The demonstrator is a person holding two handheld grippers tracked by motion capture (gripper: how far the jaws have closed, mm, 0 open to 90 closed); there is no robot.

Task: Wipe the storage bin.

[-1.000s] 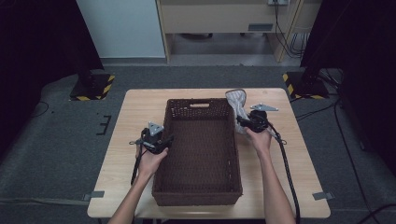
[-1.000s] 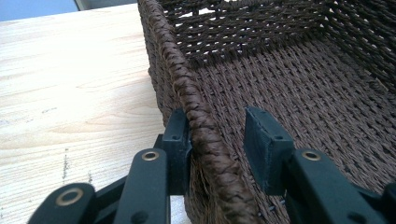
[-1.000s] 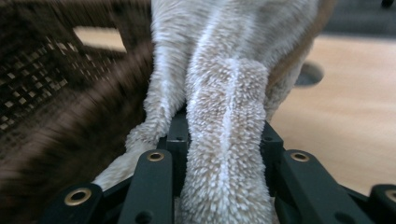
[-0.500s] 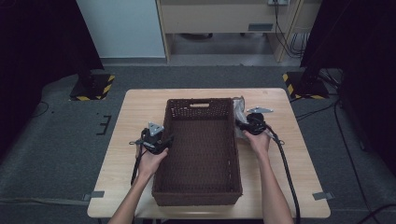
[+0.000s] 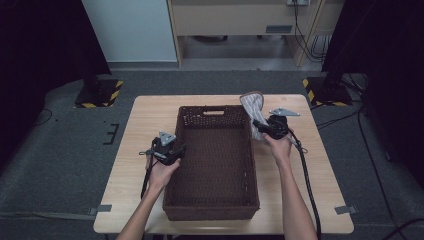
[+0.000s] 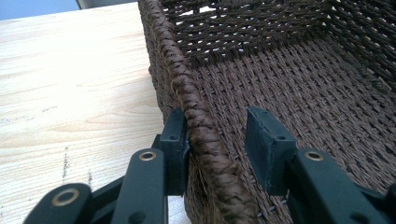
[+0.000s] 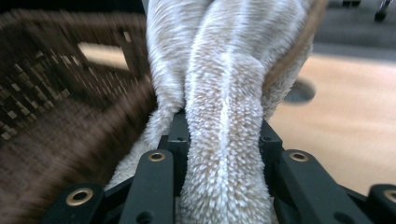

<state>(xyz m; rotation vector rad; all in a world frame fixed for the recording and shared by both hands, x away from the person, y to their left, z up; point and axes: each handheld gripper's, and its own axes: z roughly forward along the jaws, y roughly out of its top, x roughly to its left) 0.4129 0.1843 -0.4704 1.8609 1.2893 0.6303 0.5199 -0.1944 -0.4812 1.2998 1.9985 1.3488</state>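
From the high view a dark brown woven basket (image 5: 212, 162) sits lengthwise on the pale wooden bench (image 5: 145, 120), rectangular, with a slot handle cut in its far wall; a person's 2 forearms come in from the bottom edge, one on each side of it. The left claw (image 5: 172, 151) is at the basket's left rim about halfway along; the right claw (image 5: 260, 125) is beside the far right corner, holding up a pale towel (image 5: 252, 107) that stands above the rim; a black cable (image 5: 305, 175) trails back from it along the bench.

The left gripper view adds what the high one cannot resolve: the left claw (image 6: 219, 140) straddles the thick braided rim of the basket (image 6: 280, 70), its outer jaw touching the rim's outside and its inner jaw standing apart inside the basket, so the claw is part open, not clamped; the weave is coarse and ribbed, looser and see-through in the far wall; the bench (image 6: 70, 93) shows light wood grain with small dark scuffs.

The right gripper view shows the right claw (image 7: 224, 140) closed on the towel (image 7: 224, 93), a bunched fold of fluffy cream terry with a tan edge band rising between the jaws; the basket (image 7: 60, 93) lies blurred to its left, the bench (image 7: 345, 116) to its right.
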